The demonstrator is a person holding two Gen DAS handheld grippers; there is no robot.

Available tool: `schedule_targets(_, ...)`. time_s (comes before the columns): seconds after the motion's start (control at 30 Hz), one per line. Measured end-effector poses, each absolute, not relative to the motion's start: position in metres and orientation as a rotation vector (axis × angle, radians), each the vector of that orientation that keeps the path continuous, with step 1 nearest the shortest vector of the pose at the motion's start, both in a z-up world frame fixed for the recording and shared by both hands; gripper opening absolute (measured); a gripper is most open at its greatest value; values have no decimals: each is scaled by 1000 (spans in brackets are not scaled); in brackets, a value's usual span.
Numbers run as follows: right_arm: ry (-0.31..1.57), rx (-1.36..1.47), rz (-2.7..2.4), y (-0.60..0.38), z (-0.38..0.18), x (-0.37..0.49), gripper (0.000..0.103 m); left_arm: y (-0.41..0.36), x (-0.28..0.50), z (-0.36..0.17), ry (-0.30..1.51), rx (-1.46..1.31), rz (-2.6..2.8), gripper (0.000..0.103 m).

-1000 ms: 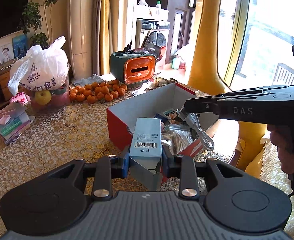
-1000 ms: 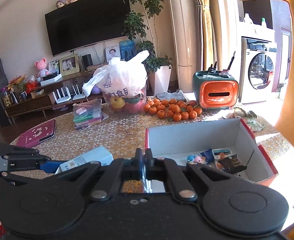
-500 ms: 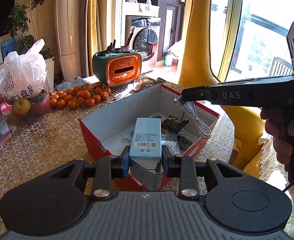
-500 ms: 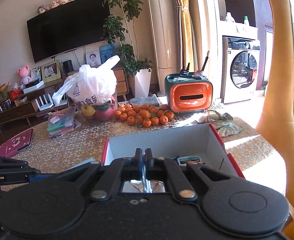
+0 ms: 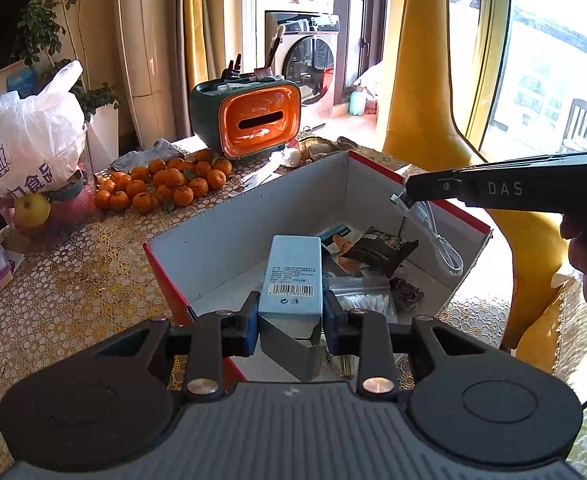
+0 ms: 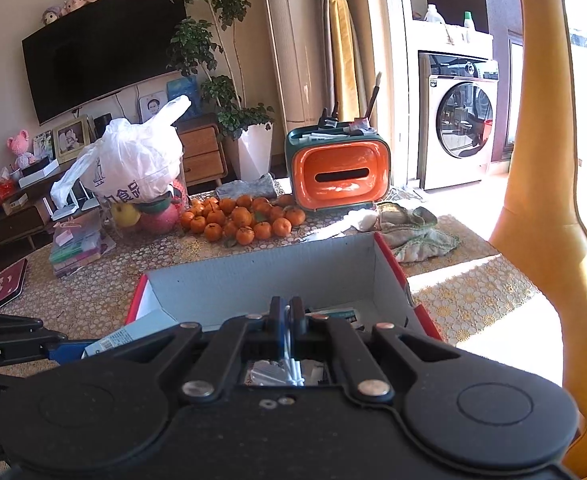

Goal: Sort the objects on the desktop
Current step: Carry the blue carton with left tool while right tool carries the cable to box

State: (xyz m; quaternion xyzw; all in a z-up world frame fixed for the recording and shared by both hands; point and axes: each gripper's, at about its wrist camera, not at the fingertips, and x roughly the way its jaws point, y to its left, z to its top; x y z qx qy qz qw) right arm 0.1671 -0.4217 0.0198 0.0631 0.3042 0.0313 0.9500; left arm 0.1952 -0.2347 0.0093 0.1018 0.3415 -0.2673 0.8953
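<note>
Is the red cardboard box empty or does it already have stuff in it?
Not empty. The red box already holds a dark packet, a clear bag and other small items on its floor.

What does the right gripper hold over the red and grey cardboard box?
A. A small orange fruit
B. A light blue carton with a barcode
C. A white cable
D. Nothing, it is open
C: in the left wrist view the right gripper is shut on the white cable, whose loop hangs down inside the cardboard box; the light blue carton is in the left gripper.
</note>
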Motion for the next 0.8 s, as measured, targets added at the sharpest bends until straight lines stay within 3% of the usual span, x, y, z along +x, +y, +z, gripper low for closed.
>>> schedule_targets(0.8, 740, 124, 71, -432, -42, 203, 2, -270, 271, -43, 854, 282, -422, 30)
